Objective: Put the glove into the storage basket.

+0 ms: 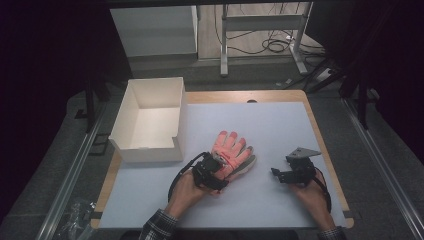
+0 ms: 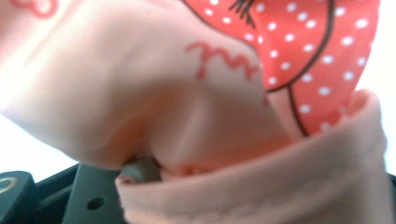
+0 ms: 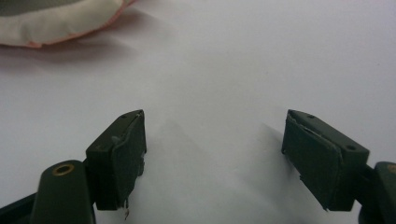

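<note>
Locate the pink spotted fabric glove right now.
In the high view, the pink spotted fabric glove lies on the white table mat near its middle, right of the white cardboard box; the left gripper is shut on its cuff.

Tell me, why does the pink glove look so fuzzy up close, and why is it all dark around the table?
In the left gripper view the glove is too near the lens, so it blurs; in the high view light falls on the table while its surroundings stay dark; in the right gripper view the jaws look sharp and cast soft shadows.
</note>
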`<act>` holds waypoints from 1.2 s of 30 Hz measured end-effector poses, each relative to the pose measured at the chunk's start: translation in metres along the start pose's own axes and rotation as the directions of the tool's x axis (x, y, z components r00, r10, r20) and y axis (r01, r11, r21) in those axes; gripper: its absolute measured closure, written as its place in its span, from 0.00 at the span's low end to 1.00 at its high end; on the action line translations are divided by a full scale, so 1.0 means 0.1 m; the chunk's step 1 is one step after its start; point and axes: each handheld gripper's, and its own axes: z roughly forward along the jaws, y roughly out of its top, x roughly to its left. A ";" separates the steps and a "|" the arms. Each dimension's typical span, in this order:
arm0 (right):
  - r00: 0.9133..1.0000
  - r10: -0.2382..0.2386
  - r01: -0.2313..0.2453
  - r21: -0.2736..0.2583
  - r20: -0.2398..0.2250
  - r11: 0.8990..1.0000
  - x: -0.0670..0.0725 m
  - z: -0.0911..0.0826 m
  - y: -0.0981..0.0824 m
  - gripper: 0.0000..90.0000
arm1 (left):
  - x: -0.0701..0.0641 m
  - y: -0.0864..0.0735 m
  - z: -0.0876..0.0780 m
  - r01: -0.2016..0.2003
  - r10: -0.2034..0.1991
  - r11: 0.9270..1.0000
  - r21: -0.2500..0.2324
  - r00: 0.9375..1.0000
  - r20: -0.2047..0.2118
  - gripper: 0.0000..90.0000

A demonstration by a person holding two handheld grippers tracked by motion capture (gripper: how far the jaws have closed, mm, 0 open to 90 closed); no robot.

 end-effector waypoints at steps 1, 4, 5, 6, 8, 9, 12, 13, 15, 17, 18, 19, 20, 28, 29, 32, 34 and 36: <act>1.000 0.000 0.000 0.000 0.000 1.000 0.00 0.00 0.00 0.25 | 0.01 0.00 -0.02 0.005 -0.005 1.000 -0.003 1.000 0.004 0.48; 1.000 0.000 0.000 0.000 0.000 1.000 0.00 0.00 0.00 0.25 | 0.05 0.01 -0.06 0.009 -0.009 1.000 -0.007 1.000 -0.012 0.48; 1.000 -0.001 0.001 0.000 0.000 1.000 0.00 0.00 0.00 0.25 | 0.06 0.01 -0.07 0.017 -0.017 1.000 -0.012 1.000 -0.017 0.48; 1.000 0.000 0.000 0.000 0.000 1.000 0.00 0.00 0.00 0.25 | 0.09 0.01 -0.09 0.023 -0.024 1.000 -0.018 0.999 -0.023 0.48; 1.000 -0.001 0.001 -0.001 0.000 1.000 0.00 0.00 0.00 0.25 | 0.14 0.04 -0.16 0.037 -0.039 0.999 -0.030 0.998 -0.042 0.48; 1.000 -0.001 0.001 -0.001 0.000 1.000 0.00 0.00 0.00 0.25 | 0.14 0.04 -0.16 0.037 -0.039 0.999 -0.030 0.998 -0.042 0.48; 1.000 -0.001 0.001 -0.001 0.000 1.000 0.00 0.00 0.00 0.25 | 0.21 0.10 -0.22 0.047 -0.049 0.998 -0.034 0.997 -0.060 0.48; 1.000 -0.001 0.001 -0.001 0.000 1.000 0.00 0.00 0.00 0.25 | 0.22 0.11 -0.23 0.048 -0.050 0.998 -0.034 0.997 -0.064 0.48; 1.000 0.000 0.000 -0.003 0.000 1.000 0.00 0.00 0.00 0.25 | 0.27 0.16 -0.26 0.054 -0.057 0.998 -0.039 0.996 -0.073 0.47; 1.000 -0.001 0.001 -0.002 0.000 1.000 0.00 0.00 0.00 0.25 | 0.30 0.20 -0.28 0.056 -0.059 0.998 -0.036 0.995 -0.081 0.47; 1.000 0.000 0.000 -0.002 0.001 1.000 0.00 0.00 0.00 0.25 | 0.31 0.22 -0.29 0.058 -0.061 0.998 -0.036 0.994 -0.088 0.47; 1.000 0.000 0.000 -0.002 0.001 1.000 0.00 0.00 0.00 0.25 | 0.33 0.24 -0.30 0.057 -0.060 0.998 -0.036 0.994 -0.093 0.47; 1.000 -0.001 0.001 -0.001 0.001 1.000 0.00 0.00 0.00 0.25 | 0.35 0.27 -0.31 0.058 -0.061 0.998 -0.040 0.993 -0.099 0.47; 1.000 -0.001 0.001 -0.002 0.001 1.000 0.00 0.00 0.00 0.25 | 0.44 0.47 -0.42 0.061 -0.067 0.997 -0.052 0.990 -0.121 0.47; 1.000 -0.001 0.001 -0.002 0.000 1.000 0.00 0.00 0.00 0.25 | 0.45 0.49 -0.43 0.063 -0.070 0.996 -0.056 0.990 -0.122 0.47; 1.000 -0.001 0.001 -0.002 0.000 1.000 0.00 0.00 0.00 0.25 | 0.49 0.59 -0.48 0.065 -0.073 0.996 -0.063 0.988 -0.134 0.46; 1.000 -0.002 0.002 -0.002 0.001 1.000 0.00 0.00 0.00 0.25 | 0.51 0.62 -0.50 0.068 -0.077 0.995 -0.069 0.988 -0.135 0.46; 1.000 -0.002 0.002 -0.002 0.001 1.000 0.00 0.00 0.00 0.25 | 0.54 0.68 -0.53 0.070 -0.080 0.995 -0.071 0.987 -0.140 0.46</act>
